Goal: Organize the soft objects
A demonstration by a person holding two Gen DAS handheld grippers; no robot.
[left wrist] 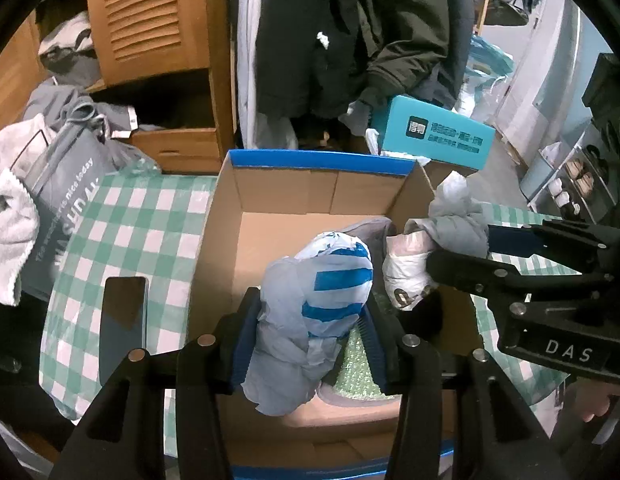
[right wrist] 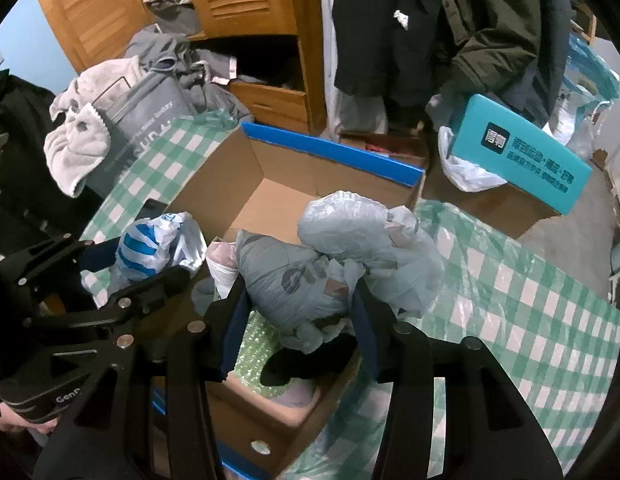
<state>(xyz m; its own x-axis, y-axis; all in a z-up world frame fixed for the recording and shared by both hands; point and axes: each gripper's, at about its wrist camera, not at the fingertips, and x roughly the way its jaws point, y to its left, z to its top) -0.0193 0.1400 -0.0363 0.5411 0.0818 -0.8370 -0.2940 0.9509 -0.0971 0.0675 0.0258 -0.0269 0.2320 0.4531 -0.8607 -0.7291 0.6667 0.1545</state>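
The left hand-held gripper point(left wrist: 310, 316) sits low in the centre of the left wrist view, its blue-padded fingers point(left wrist: 246, 340) about half spread and closed against the sides of a crumpled blue-and-white striped plastic bag point(left wrist: 329, 280). The bag hangs between the pads above the open cardboard box point(left wrist: 270, 188), whose far rim is edged in blue.

The right hand-held gripper point(right wrist: 300, 308) fills the lower middle of the right wrist view, likewise about half spread, its pads pressing a wadded grey plastic bag point(right wrist: 349, 248) with dark lettering. That bundle is over the near right corner of the same box. Under it, inside the box, lie a sheet of green bubble wrap point(right wrist: 254, 356) and a dark soft item point(right wrist: 306, 360).

The box stands on a counter covered with a green-and-white checked cloth point(left wrist: 130, 216). A dark phone point(left wrist: 124, 320) lies flat on the cloth, left of the box in the left wrist view. Farther to the upper left stands a grey laundry basket point(right wrist: 150, 120) with a pale towel point(right wrist: 74, 140) draped over its side. A teal box point(right wrist: 521, 156) sits at the right, beyond the counter. Dark coats point(right wrist: 449, 20) hang at the top, beside a wooden cabinet point(right wrist: 246, 0) with slatted doors.
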